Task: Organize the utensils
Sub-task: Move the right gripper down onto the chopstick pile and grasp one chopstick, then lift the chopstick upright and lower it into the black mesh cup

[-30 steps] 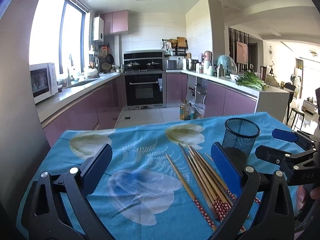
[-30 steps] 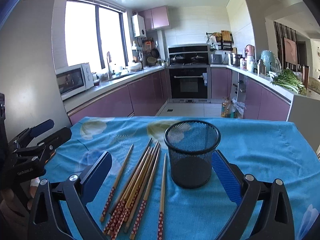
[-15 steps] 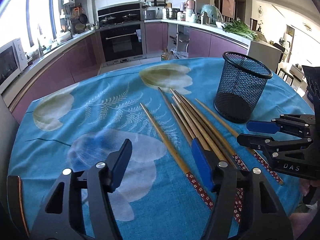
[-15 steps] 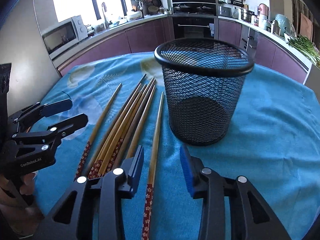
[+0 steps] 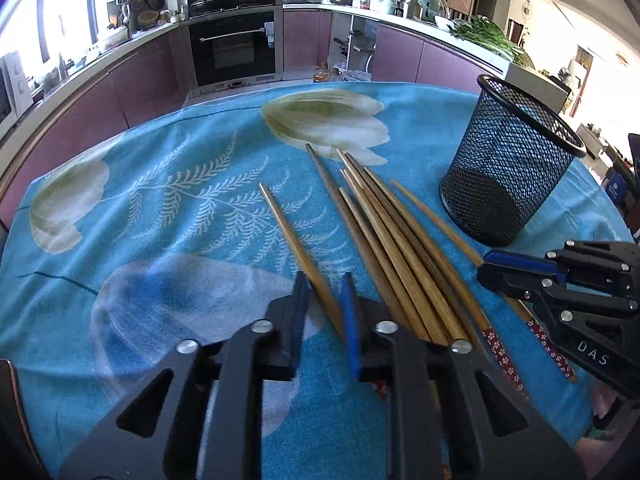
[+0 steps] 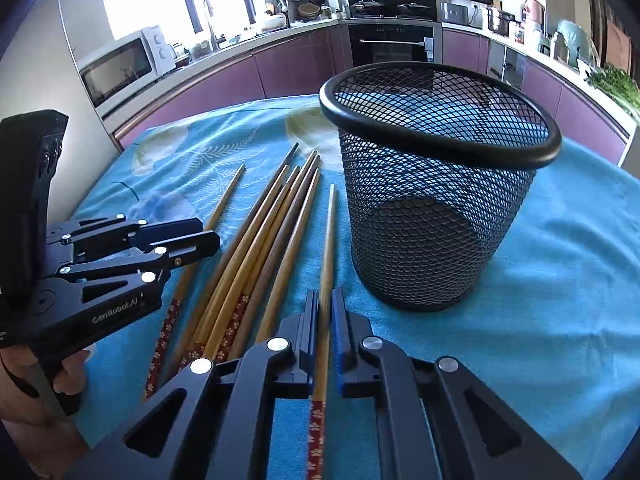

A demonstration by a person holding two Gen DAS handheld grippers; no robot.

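Note:
Several wooden chopsticks with red flowered ends lie side by side (image 5: 384, 236) on the blue cloth (image 5: 180, 216). A black mesh cup (image 6: 436, 184) stands upright to their right, also in the left wrist view (image 5: 508, 168). My left gripper (image 5: 324, 292) straddles the leftmost chopstick (image 5: 296, 240), jaws narrowed around it with small gaps. My right gripper (image 6: 325, 304) is shut on the rightmost chopstick (image 6: 327, 240), beside the cup. Each gripper shows in the other's view: the right (image 5: 520, 272), the left (image 6: 192, 240).
The table's blue flowered cloth drops off at the far edge (image 5: 240, 108). Purple kitchen cabinets, an oven (image 5: 236, 52) and a microwave (image 6: 124, 64) stand beyond. The cup stands close to the right gripper's right finger.
Both grippers have lowered and moved forward to the chopsticks and narrowed their jaws. The right has closed on the rightmost chopstick; the left has closed in around the leftmost one.

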